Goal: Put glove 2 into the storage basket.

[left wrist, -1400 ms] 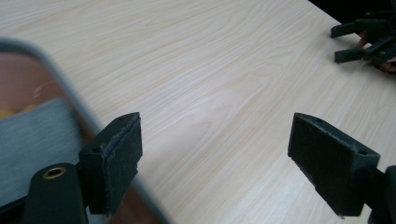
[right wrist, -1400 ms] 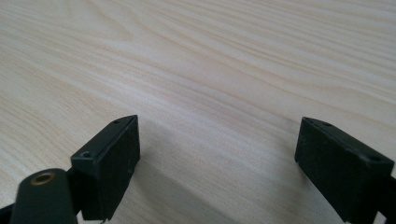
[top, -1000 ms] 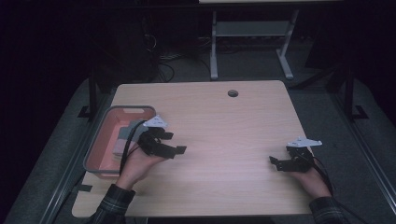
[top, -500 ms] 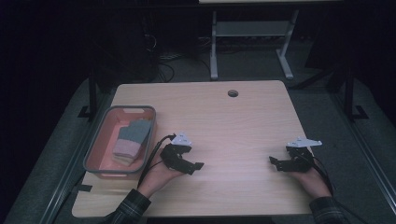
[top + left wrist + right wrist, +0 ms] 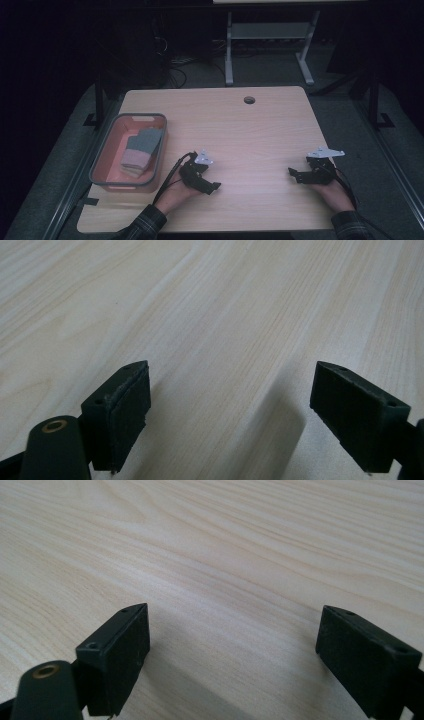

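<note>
My left gripper [image 5: 212,186] rests low over the wooden table [image 5: 240,130] near its front left, just right of the red bin [image 5: 104,150]. Its jaws stand wide apart with bare wood between them, as the left gripper view [image 5: 230,415] confirms. My right gripper [image 5: 294,174] sits near the front right edge, pointing left. It is open too, and in the right gripper view [image 5: 232,655] nothing lies between the black pads [image 5: 132,650]. Folded cloths [image 5: 140,150], grey and pinkish, lie stacked in the bin.
A round cable hole [image 5: 249,100] marks the table's far edge. Beyond the table stands a metal frame [image 5: 267,45] on a dark floor. Black cables [image 5: 170,175] trail from the left gripper toward the front edge.
My left gripper has pulled out of the bin and moved right and toward the front edge, with nothing held. The cloths stay in the bin. The right gripper has not moved.
</note>
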`<state>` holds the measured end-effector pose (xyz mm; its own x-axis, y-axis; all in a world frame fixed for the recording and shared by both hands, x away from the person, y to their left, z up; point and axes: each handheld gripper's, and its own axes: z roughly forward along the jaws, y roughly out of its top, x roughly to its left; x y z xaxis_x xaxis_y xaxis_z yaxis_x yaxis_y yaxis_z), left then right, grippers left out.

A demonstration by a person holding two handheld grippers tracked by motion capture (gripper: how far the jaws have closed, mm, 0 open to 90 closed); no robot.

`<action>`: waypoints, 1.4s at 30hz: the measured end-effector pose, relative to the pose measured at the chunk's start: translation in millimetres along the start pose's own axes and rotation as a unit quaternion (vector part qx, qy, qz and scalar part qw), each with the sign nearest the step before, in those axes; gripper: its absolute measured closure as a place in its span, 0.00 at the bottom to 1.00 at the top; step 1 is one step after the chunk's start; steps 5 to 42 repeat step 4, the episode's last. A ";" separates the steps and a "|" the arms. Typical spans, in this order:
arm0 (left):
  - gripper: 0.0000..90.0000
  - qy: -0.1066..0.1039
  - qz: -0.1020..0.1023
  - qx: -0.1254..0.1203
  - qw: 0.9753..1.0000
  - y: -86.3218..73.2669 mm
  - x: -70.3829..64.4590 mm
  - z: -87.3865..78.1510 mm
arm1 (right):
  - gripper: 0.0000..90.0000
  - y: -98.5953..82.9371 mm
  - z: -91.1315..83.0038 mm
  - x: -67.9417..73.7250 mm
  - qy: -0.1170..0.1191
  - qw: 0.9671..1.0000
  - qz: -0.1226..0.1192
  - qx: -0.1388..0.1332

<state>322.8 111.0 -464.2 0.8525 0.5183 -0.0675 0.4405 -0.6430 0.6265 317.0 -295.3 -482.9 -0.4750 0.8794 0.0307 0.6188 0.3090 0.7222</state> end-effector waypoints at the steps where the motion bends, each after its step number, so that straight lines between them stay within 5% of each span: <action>1: 0.18 0.000 0.000 0.000 1.000 -0.1 -0.1 0.4 | 0.15 0.0 0.0 0.0 0.000 1.000 0.000 0.000; 42: 0.17 0.000 0.003 0.000 1.000 -0.3 0.0 0.8 | 0.15 0.0 0.0 0.0 0.000 1.000 0.000 0.000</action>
